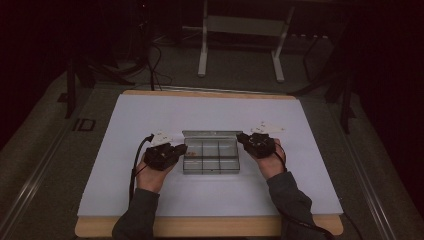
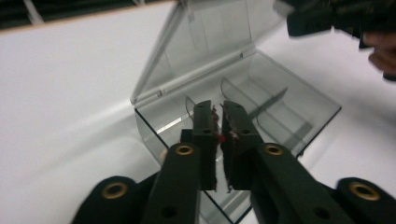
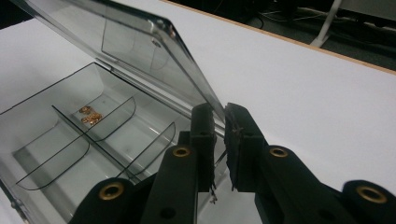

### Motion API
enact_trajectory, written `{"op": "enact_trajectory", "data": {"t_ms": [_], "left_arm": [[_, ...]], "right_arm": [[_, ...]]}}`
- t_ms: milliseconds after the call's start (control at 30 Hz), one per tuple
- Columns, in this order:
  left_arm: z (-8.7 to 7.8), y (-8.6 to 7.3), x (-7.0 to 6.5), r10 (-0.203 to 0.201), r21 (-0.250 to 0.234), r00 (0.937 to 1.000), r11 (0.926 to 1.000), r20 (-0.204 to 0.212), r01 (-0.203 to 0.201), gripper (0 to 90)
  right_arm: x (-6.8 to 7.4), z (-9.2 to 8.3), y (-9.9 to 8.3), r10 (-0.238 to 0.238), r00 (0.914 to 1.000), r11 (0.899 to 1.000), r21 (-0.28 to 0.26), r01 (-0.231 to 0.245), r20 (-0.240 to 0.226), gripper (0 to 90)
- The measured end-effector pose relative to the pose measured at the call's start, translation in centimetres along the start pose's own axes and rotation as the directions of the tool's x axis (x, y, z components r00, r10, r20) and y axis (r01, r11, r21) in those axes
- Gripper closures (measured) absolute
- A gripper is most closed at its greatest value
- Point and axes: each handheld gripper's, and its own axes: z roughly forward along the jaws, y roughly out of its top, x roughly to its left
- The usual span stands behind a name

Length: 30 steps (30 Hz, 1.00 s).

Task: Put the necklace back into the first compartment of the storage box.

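1. We see a wooden table (image 1: 210,226) covered by a white mat (image 1: 210,112), on which all the work lies.
2. A clear plastic compartment box (image 1: 211,156) sits near the middle of the mat, between our two grippers. Curved dividers split it into several compartments.
3. Its hinged lid (image 3: 140,44) stands raised and tilted over the tray.
4. Our right gripper (image 3: 219,116) is at the right side of the box, its jaws nearly pressed together and pinching the corner edge of the lid, which runs down into the narrow slot between the pads.
5. Our left gripper (image 2: 218,119) is at the left end of the box, over its near corner. Its jaws are drawn close with a thin gap, and a tiny red object (image 2: 222,138) sits between the pads; we cannot tell what it is.
6. A few small gold-coloured pieces (image 3: 90,116) lie in one far compartment, well apart from the right gripper's jaws.
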Motion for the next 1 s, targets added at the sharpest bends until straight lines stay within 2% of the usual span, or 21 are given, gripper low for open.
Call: {"op": "enact_trajectory", "data": {"t_ms": [33,367,1000], "left_arm": [[-0.2,0.1,0.0,-0.013,-0.018,0.9999,0.9998,0.000,0.013,89.4],[-0.2,0.4,0.0,-0.049,-0.024,0.9988,0.9985,-0.001,0.049,89.8],[-0.2,0.2,-0.4,-0.045,-0.015,0.9990,0.9989,0.007,0.045,89.5]], "right_arm": [[0.1,-0.1,0.0,0.002,1.0000,1.000,-0.001,-0.002,0.000,81.9],[0.2,-0.2,-0.4,0.003,1.0000,1.000,0.003,-0.003,-0.006,81.8],[0.6,-0.8,-1.3,-0.011,0.9998,1.000,0.015,0.011,-0.016,80.5]]}}
